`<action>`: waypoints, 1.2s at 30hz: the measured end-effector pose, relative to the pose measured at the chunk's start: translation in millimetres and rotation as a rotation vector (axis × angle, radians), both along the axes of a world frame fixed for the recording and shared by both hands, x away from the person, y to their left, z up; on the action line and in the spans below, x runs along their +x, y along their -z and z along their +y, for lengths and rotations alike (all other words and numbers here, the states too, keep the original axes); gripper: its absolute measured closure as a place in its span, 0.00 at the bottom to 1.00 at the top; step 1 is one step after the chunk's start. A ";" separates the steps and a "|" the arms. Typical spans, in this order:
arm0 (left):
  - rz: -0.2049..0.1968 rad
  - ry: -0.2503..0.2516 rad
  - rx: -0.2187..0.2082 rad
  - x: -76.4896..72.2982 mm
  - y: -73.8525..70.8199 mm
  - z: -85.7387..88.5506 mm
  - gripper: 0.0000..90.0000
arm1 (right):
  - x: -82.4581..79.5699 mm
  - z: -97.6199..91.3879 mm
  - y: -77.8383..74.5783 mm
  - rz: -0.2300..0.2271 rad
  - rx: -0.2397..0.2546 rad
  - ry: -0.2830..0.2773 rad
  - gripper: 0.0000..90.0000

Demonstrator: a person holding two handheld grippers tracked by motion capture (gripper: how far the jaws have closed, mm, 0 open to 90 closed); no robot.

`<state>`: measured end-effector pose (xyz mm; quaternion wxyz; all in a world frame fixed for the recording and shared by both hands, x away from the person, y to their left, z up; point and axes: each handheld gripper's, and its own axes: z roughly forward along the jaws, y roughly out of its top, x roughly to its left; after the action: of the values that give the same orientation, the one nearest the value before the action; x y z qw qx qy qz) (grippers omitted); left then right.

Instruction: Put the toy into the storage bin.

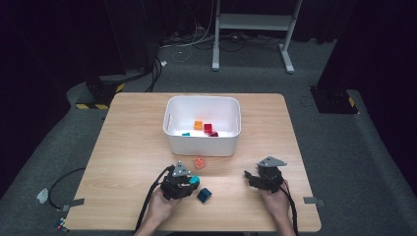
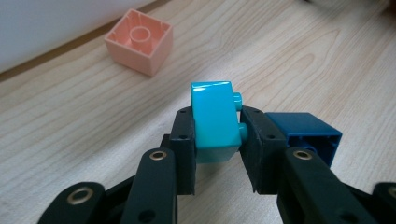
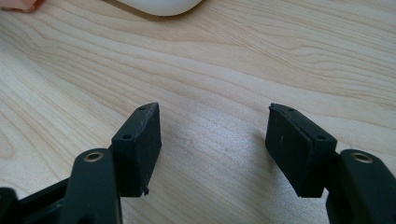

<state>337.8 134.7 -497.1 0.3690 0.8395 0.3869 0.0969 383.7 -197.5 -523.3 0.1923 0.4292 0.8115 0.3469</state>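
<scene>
**Left gripper clamped on a turquoise brick at the near edge of the table**

A dark room with a grey carpeted floor surrounded a light wooden table (image 1: 128, 147), and a white bin (image 1: 202, 142) stood toward its far middle, holding an orange brick (image 1: 198, 125), a red brick (image 1: 208, 128) and a small teal piece (image 1: 186, 133). Near the person's edge, the left gripper (image 2: 215, 128) had its jaws pressed against both sides of a turquoise brick (image 2: 212, 121), which sat tilted between the pads with its studs pointing toward one jaw. A dark blue brick (image 2: 306, 133) lay on the table just beside that gripper, partly hidden behind one jaw in the left gripper view. A salmon-pink brick (image 2: 140, 41) rested farther off, hollow side up, close to the bin's front wall. The right gripper (image 3: 212, 144) hovered low over bare wood, its jaws spread wide apart with nothing between them, well clear of the bricks. Each gripper was held in one of the person's hands at the table's near side.
</scene>
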 end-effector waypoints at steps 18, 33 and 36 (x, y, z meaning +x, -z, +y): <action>-0.017 0.002 -0.060 6.8 -39.1 17.5 0.75 | 0.0 0.0 0.0 0.000 0.000 0.000 0.40; -0.028 0.037 -0.107 23.4 -84.5 23.6 0.75 | 0.0 0.0 0.0 0.000 0.000 0.000 0.40; -0.032 0.043 -0.111 27.5 -92.6 23.6 0.75 | 0.0 0.0 0.0 0.000 0.000 0.000 0.40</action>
<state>365.3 158.3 -404.4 0.4229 0.8242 0.3678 0.0808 383.7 -197.5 -523.3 0.1925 0.4290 0.8116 0.3468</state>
